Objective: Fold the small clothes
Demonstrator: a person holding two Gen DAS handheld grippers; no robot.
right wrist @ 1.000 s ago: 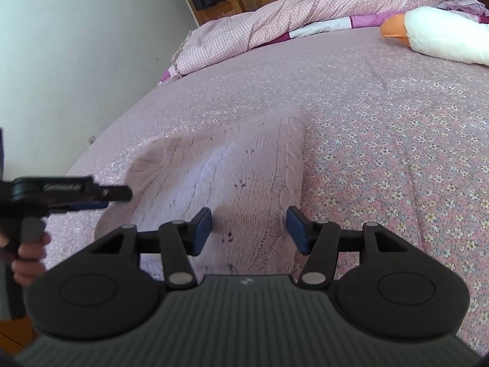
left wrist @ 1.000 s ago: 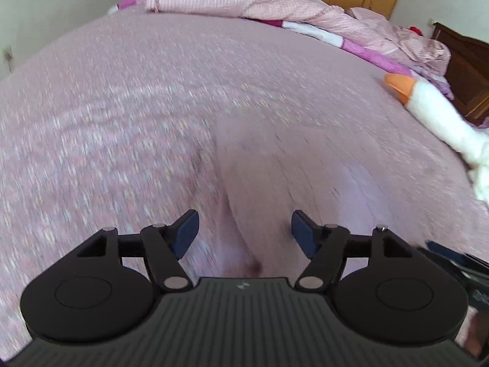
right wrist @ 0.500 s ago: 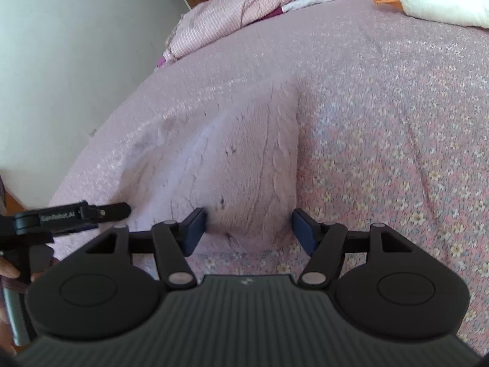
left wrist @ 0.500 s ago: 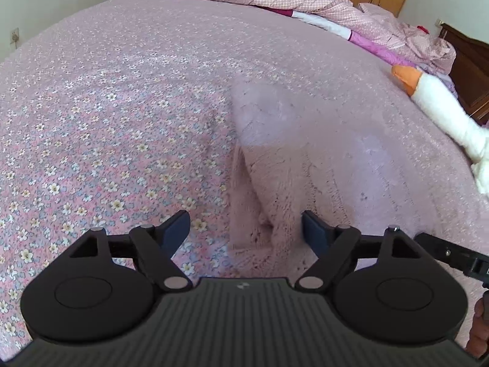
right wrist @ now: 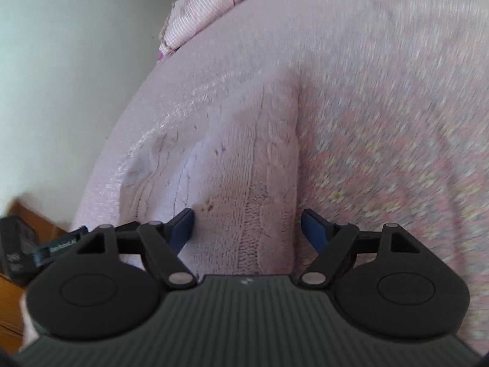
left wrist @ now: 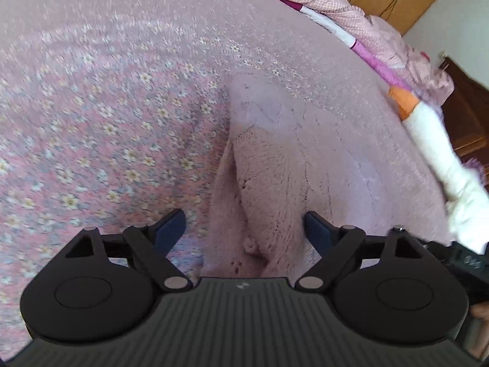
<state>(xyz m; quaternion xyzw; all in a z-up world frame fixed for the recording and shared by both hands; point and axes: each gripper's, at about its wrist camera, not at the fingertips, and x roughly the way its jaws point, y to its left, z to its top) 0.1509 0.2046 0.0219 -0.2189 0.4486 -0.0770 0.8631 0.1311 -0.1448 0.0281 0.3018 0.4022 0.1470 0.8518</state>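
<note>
**Both grippers lined up on the near hem of the pink sweater**

Here's the pink knitted sweater (left wrist: 305, 165), lying on the flowered bedspread (left wrist: 107, 122), one side already turned over on itself, a doubled edge running away from the camera. The left gripper (left wrist: 244, 224) hangs low over the near edge, jaws spread wide, nothing between them but knit below. Over on the other side, the right gripper (right wrist: 247, 223) does the same above the cable-knit panel, jaws apart too, empty. Both point forward and down along the cloth, side by side; the left tool's black body (right wrist: 18, 253) peeks into the right wrist view.

By the look of it, this is the approach for the next fold. What it calls for: drop onto the hem, pinch both layers, lift evenly. A stuffed goose (left wrist: 437, 150) lies well apart on the bed.
</note>
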